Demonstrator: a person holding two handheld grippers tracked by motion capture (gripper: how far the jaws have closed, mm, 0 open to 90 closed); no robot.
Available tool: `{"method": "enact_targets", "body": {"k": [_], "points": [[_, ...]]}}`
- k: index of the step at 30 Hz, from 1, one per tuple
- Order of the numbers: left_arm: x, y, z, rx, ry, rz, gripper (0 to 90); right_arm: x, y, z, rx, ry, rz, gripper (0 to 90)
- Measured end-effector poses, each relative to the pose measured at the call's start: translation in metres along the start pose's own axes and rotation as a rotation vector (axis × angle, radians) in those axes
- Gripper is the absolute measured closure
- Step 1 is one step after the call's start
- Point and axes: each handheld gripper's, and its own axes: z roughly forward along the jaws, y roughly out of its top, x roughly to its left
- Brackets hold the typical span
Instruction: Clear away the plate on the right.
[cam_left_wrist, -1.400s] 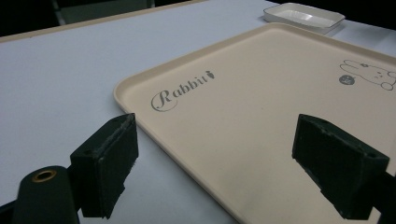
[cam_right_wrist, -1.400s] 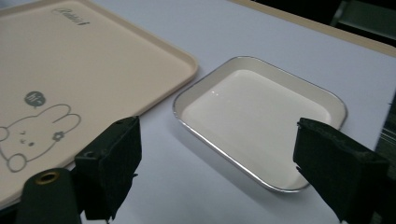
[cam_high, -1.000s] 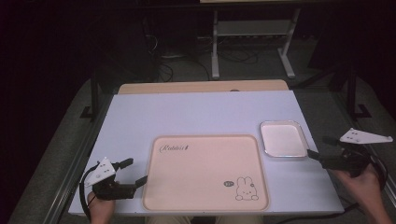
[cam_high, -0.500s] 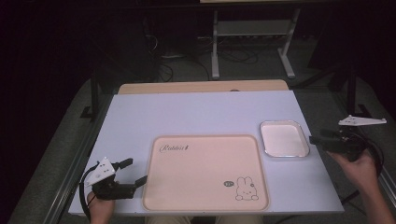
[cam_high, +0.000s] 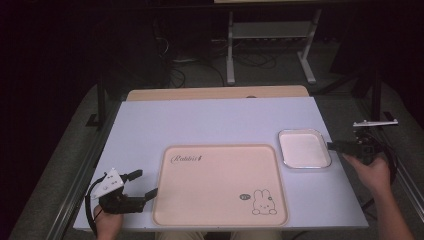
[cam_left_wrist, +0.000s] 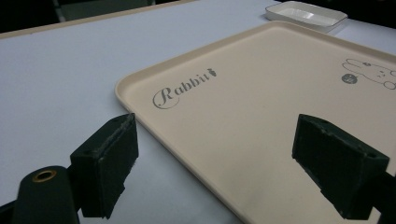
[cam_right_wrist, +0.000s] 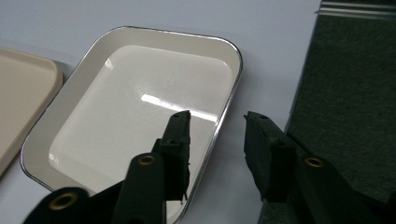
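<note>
Small white dish on pale counter, just right of beige rabbit tray. Right tool straddling dish's right rim, jaws just closing, not yet pressing. Left tool wide open at tray's left edge, gripping nothing.

In the right gripper view, the near jaw is covering part of the near rim of the white dish, so contact there cannot be told, and the left edge is cutting off the beige tray. In the left gripper view, the right edge is cropping the rabbit drawing, and its small round mark is staying too small to read.
</note>
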Motion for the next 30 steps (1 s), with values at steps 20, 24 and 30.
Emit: {"method": "enact_targets", "body": {"k": [20, 24, 30], "points": [[0.001, 0.000, 0.001, 0.008, -0.002, 0.002, 13.9, -0.003, 0.001, 0.025, 0.080, 0.003, 0.157, 78.3], [0.001, 0.000, 0.001, 0.006, 0.000, 0.001, 14.0, -0.001, 0.001, 0.029, 0.090, -0.003, 0.178, 82.4], [0.001, 0.000, 0.000, 0.003, 0.001, 0.000, 14.0, 0.000, 0.002, 0.030, 0.072, -0.001, 0.263, 88.3]]}}
